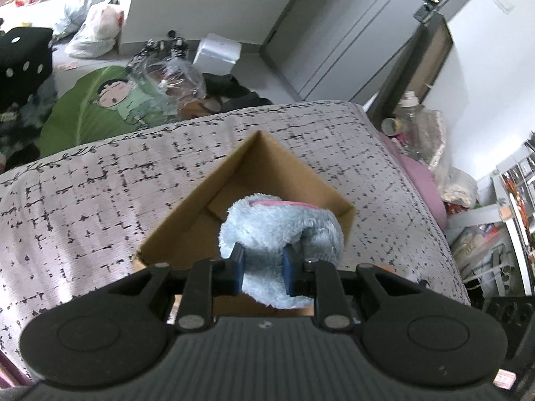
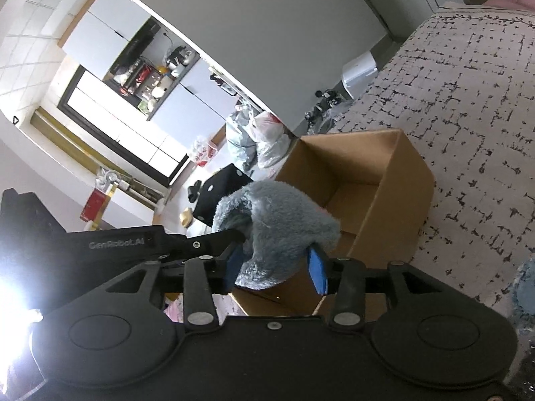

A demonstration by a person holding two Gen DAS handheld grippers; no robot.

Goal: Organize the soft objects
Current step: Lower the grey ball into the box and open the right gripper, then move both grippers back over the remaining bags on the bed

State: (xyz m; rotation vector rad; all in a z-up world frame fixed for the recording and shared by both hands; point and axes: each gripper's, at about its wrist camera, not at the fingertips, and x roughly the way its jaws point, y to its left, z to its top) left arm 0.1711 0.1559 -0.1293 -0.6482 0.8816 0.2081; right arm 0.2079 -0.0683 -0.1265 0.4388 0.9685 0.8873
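- My left gripper (image 1: 262,269) is clamped on the blue plush (image 1: 284,230) (a pink strip shows on top), held above the open cardboard box (image 1: 187,210) on the patterned bedspread (image 1: 83,197).
- My right gripper (image 2: 276,269) stands partly open; the plush (image 2: 277,230) sits between its pads (image 2: 317,269), and the far pad looks clear of it.

open cardboard box (image 1: 187,207) mostly empty, plush toy (image 1: 284,227) over its mouth
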